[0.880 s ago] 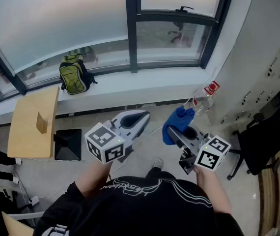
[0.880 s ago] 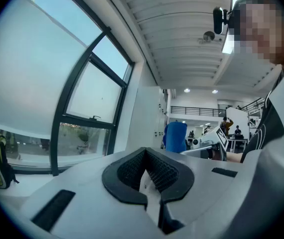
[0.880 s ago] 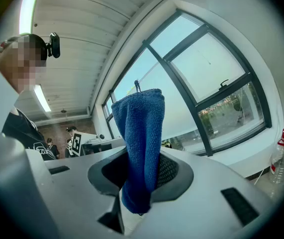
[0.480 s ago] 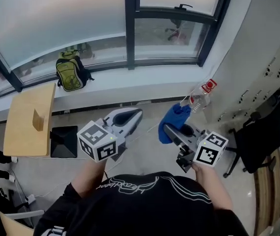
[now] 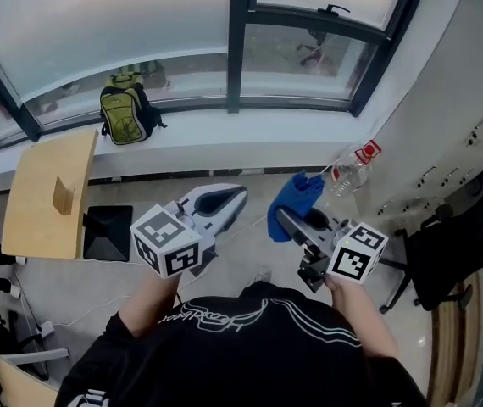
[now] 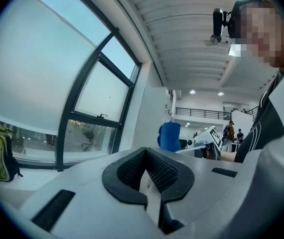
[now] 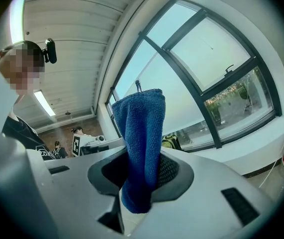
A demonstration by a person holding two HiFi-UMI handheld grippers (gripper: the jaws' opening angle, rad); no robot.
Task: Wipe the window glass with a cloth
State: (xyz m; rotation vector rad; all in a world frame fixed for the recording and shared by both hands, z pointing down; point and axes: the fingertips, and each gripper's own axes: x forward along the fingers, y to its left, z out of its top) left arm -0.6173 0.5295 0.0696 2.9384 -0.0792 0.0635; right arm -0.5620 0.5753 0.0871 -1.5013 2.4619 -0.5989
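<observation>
**Q:** Nearest items first: what state are the two grippers in?

**A:** Both are at lower centre of the head view, held out in front of the person's black shirt (image 5: pixel 250 346). The left gripper (image 5: pixel 223 200) has its jaws together with nothing between them. The right gripper (image 5: pixel 285 220) has its jaws clamped on the blue cloth (image 5: pixel 292 200).

**Q:** How does the cloth sit?

**A:** In the right gripper view its lower end is pinched between the pads. The rest stands up past the jaw tips as a folded strip. It is held in the air, well apart from the window glass (image 5: pixel 97 32).

**Q:** What lies beyond the grippers?

**A:** At centre right, just right of the cloth, is a clear plastic bottle (image 5: pixel 349 173) with a red label, tilted. At the left is a pale wooden board (image 5: pixel 47 195), with a black square container (image 5: pixel 106 233) beside it. At the right edge is a black chair (image 5: pixel 458 244).

Farther off, the white sill (image 5: pixel 250 138) runs across the frame. A green-and-black backpack (image 5: pixel 125 117) stands on it at upper left, close to the glass. Dark frame bars (image 5: pixel 240 41) divide the glazing along the top of the frame.
</observation>
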